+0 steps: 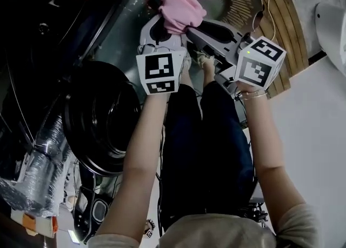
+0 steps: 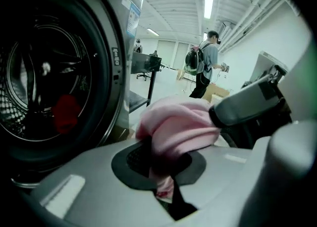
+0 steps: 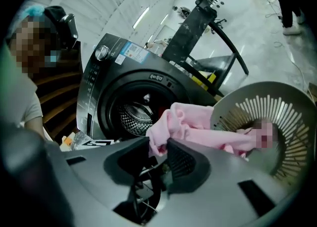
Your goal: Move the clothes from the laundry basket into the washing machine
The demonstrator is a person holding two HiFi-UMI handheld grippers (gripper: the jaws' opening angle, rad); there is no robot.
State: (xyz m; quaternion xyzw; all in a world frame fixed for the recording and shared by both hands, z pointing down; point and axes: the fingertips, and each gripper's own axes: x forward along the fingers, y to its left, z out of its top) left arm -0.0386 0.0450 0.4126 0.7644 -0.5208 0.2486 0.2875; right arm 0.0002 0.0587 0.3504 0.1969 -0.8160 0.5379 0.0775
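Your left hand-held gripper (image 2: 164, 171) was clamped on a bunch of the pink garment (image 2: 178, 124), its jaws drawn together on the cloth. Your right hand-held gripper (image 3: 154, 157) sat just beside it, jaws partly apart with a fold of the same garment between them. From there the garment trailed over the rim of the laundry basket (image 3: 277, 117). To the basket's left stood the washing machine (image 2: 54, 63), its door open and something red (image 2: 67, 112) in the drum.
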